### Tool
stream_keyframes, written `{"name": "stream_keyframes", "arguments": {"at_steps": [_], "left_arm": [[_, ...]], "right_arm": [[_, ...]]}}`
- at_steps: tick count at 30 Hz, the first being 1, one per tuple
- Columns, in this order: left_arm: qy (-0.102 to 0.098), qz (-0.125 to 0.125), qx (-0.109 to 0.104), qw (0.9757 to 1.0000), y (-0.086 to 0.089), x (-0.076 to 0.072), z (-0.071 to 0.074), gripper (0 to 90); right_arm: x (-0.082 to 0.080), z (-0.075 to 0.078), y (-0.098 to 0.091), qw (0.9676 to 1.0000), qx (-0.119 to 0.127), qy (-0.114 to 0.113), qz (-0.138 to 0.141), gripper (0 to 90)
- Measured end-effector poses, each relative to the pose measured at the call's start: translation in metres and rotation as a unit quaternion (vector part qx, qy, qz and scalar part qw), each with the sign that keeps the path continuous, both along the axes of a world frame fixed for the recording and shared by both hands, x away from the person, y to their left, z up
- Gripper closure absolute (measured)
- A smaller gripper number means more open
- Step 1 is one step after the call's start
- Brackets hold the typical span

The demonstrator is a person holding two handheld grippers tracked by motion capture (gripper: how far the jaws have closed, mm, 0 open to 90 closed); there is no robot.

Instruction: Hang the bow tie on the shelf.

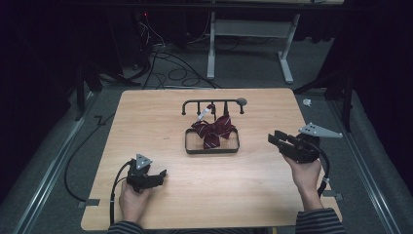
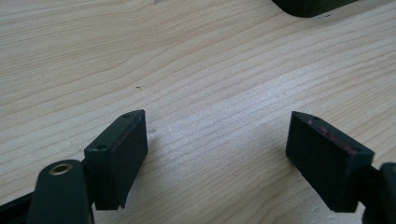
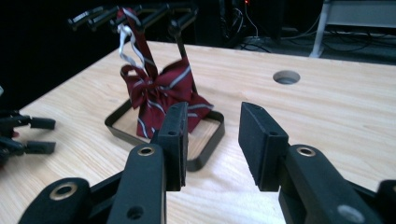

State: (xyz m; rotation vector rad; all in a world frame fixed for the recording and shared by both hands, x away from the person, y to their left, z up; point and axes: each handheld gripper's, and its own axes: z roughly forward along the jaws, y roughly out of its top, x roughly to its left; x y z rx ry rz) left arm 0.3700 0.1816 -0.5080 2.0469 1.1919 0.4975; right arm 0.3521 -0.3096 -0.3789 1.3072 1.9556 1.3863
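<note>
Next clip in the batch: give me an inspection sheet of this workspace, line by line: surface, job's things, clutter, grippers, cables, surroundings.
Surface: wooden table, light grain, with a round hole near the far edge.
Job's things: black metal rack with a rectangular base and a row of hooks; a dark red striped bow tie hangs from it, its lower part over the base.
Clutter: nothing seen on the table.
Grippers: left gripper open, low over bare wood; right gripper open, empty, pointing toward the rack.
Cables: one cable trails from the left gripper; loose cables on the floor behind.
Surroundings: dark room, white table frame beyond, grey floor.
</note>
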Motion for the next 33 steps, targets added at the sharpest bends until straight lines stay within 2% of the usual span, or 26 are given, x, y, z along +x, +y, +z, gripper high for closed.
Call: {"name": "stream_keyframes", "arguments": {"at_steps": [17,28,33], "left_arm": [[0.0,0.0,0.0,1.0,0.0,0.0,0.0,21.2],[0.001,0.0,0.001,1.0,0.0,0.0,0.0,21.2],[0.0,0.0,0.0,1.0,0.0,0.0,0.0,21.2]], "right_arm": [[-0.015,-0.039,-0.003,0.9996,0.016,0.023,-0.01,63.9],[-0.014,-0.07,0.015,0.9987,0.001,0.051,-0.003,63.7],[-0.012,-0.079,0.02,0.9983,-0.006,0.058,0.001,63.6]]}}
